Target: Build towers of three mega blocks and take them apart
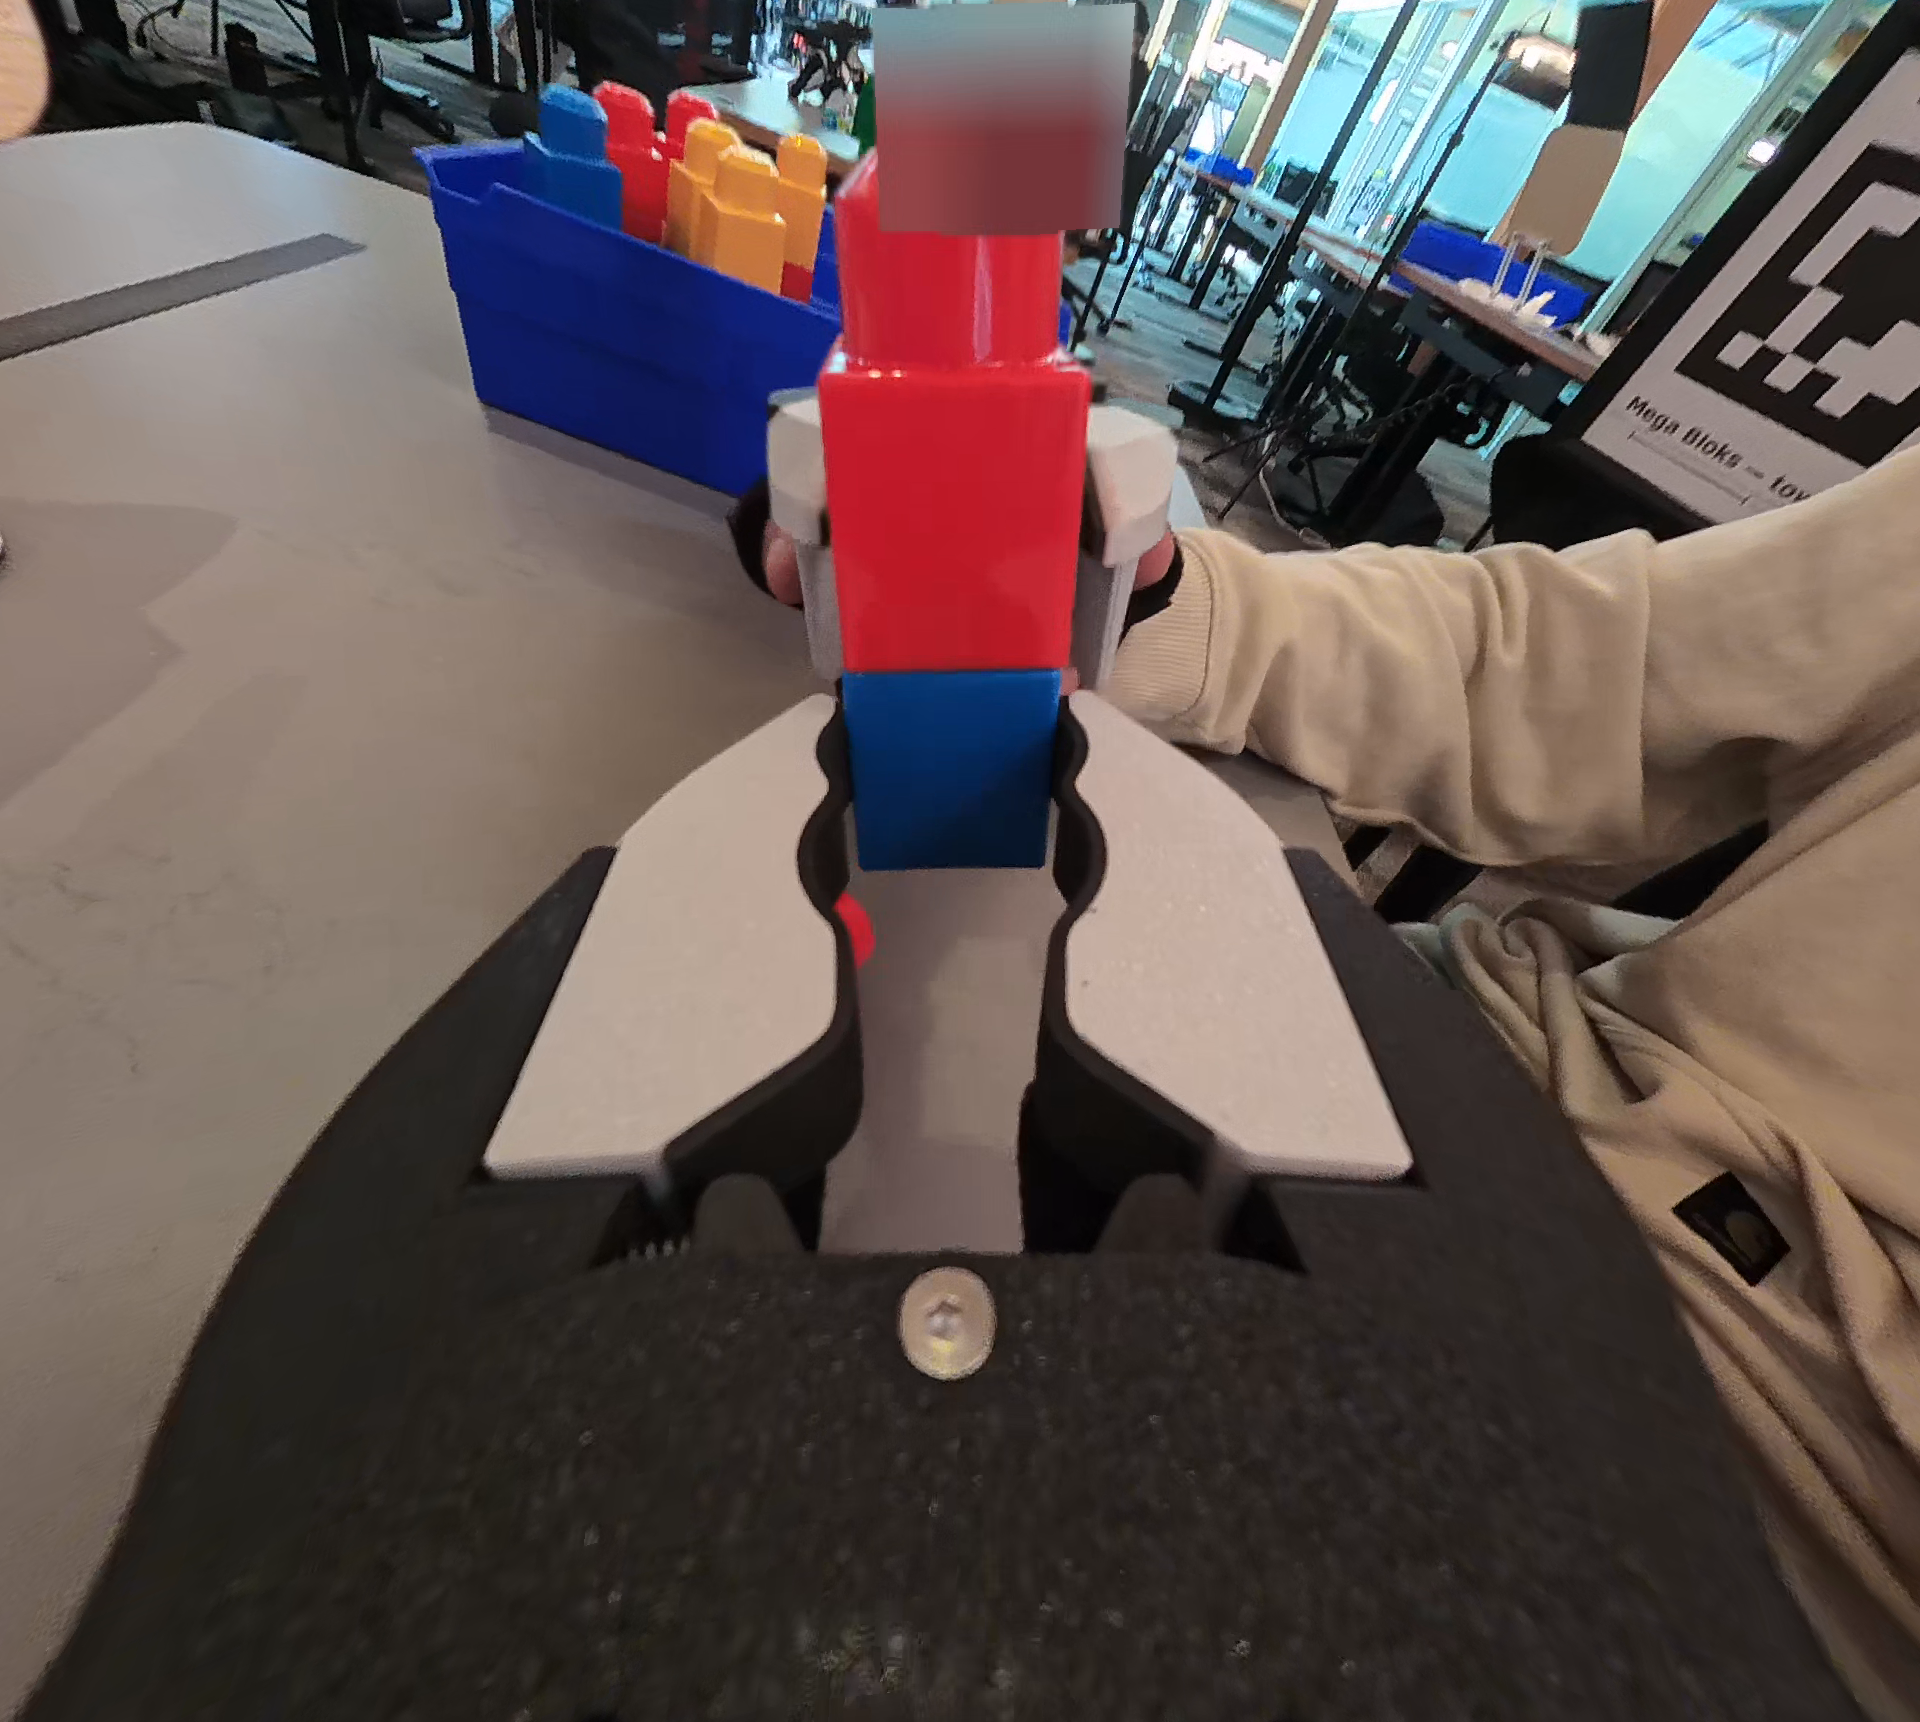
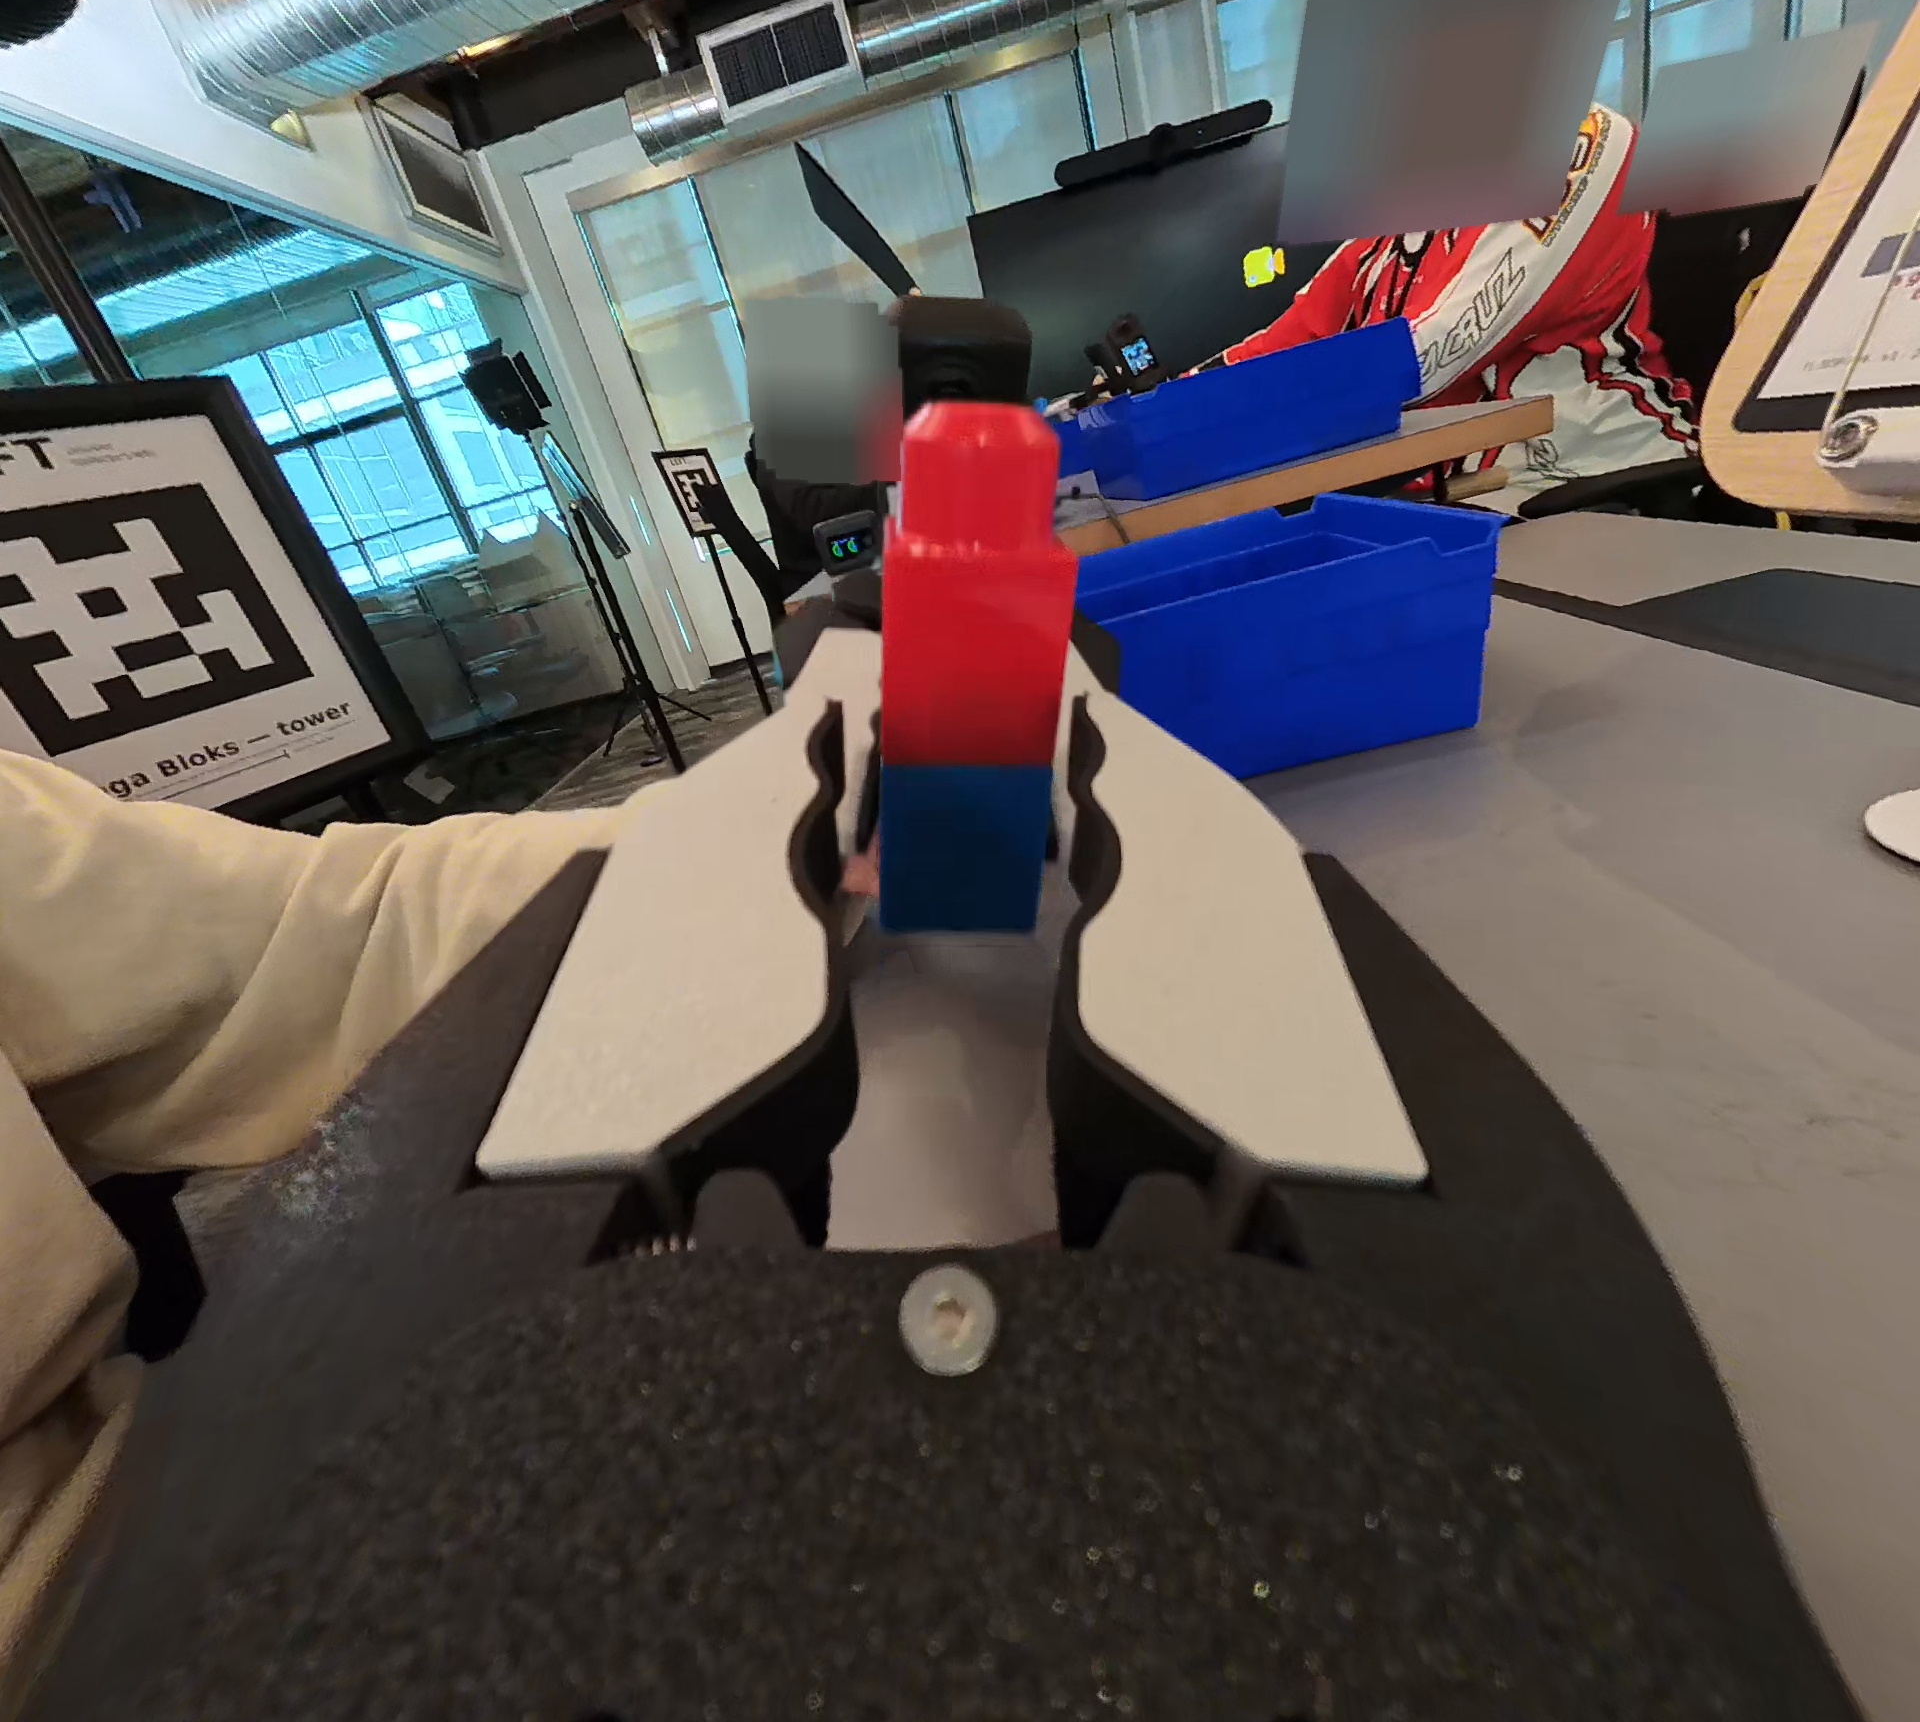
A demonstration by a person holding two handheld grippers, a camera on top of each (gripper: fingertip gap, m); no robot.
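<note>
We judge this to be the building phase with two of three blocks joined, though the same pose could also fit the start of pulling them apart. The left tongs point(image 1: 951, 737) are closed on the blue mega block point(image 1: 951, 768) at the bottom, with their dark pads point(image 1: 831, 799) pressed to its two sides. The right tongs point(image 2: 956, 737) come in from the opposite side and straddle the stack at about the seam, but we see a thin gap at each of their pads point(image 2: 821, 799), so they grip nothing. The red mega block point(image 1: 956, 519) sits upright and square on the blue one, its single round stud on top bare, both glossy with flush faces. The stack stands above the grey surface point(image 1: 312, 737) near its edge; we cannot tell whether it rests there or is lifted. If building, the right tongs should back straight off and fetch a third block from the blue bin of blocks point(image 1: 623, 342) behind, while the left keeps the base steady. An empty blue bin point(image 2: 1299, 664) waits beyond.
</note>
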